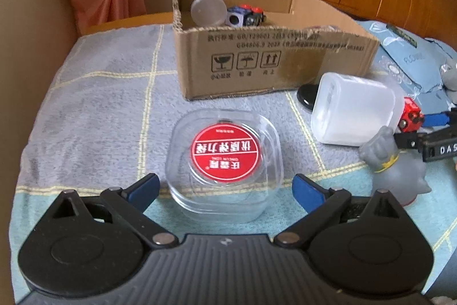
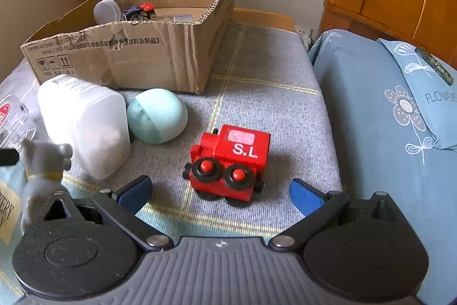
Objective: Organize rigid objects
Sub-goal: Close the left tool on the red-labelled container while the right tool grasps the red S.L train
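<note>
Sitting on the grey checked blanket [image 1: 100, 93] directly ahead of the left tool [image 1: 225, 189], the clear plastic container [image 1: 224, 162] with its round red label lies between the two blue pads — the jaws are spread wide on either side of it and hold nothing. Behind it stands the open cardboard box [image 1: 271, 59], already holding a frosted cup [image 1: 207, 8] and a small blue-and-red toy [image 1: 245, 15]. To the right a white translucent jar [image 1: 354, 112] lies on its side, a black oval object [image 1: 307, 96] just behind it, and a grey figurine [image 1: 397, 162] stands near the right pad.

In the right wrist view the red toy train [image 2: 231, 162] marked "S.L" rests on the blanket just ahead of the right tool [image 2: 221, 193], whose jaws are likewise wide apart and empty. Left of the train lie a pale green egg-shaped object [image 2: 157, 116] and the white jar [image 2: 85, 125], touching or nearly so, with the figurine [image 2: 42, 170] crowding the left pad. The box [image 2: 128, 59] sits beyond them; a blue floral pillow [image 2: 385, 119] borders the blanket on the right.
</note>
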